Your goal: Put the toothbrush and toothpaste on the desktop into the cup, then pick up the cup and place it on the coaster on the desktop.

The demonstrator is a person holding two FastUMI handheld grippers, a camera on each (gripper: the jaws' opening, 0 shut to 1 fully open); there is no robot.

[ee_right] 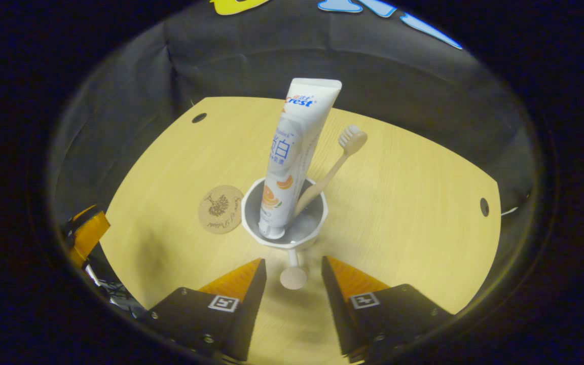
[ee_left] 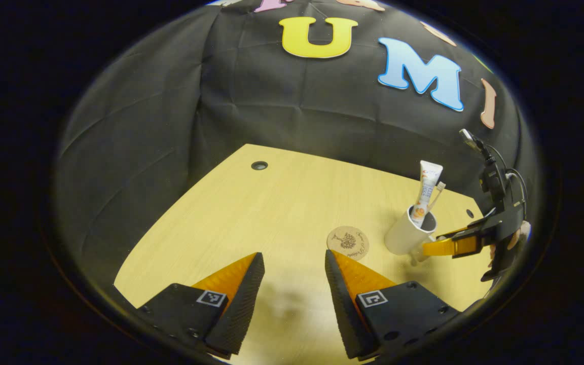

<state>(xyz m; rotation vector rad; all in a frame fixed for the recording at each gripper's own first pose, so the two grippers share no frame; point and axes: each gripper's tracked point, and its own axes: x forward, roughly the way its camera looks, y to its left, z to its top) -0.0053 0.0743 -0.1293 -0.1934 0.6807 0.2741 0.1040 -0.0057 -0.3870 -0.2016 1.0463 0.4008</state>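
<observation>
A white cup [ee_right: 249,219] stands upright on the wooden desk, with a white toothpaste tube [ee_right: 292,152] and a beige toothbrush [ee_right: 333,170] leaning inside it. The cup's handle [ee_right: 293,276] juts toward me and sits between the tips of my right gripper [ee_right: 293,266], which is open and not touching it. A round cork coaster [ee_right: 220,209] lies just left of the cup. In the left gripper view, the cup [ee_left: 401,235], toothpaste [ee_left: 428,190] and coaster [ee_left: 348,243] are ahead to the right. My left gripper [ee_left: 293,263] hangs open over bare desk, and the right gripper [ee_left: 426,249] reaches in at the cup.
The desk [ee_right: 403,203] has small cable holes at the back left [ee_right: 199,117] and at the right [ee_right: 484,207]. Black cloth walls close in behind it. The left gripper [ee_right: 86,230] shows at the far left edge of the right gripper view.
</observation>
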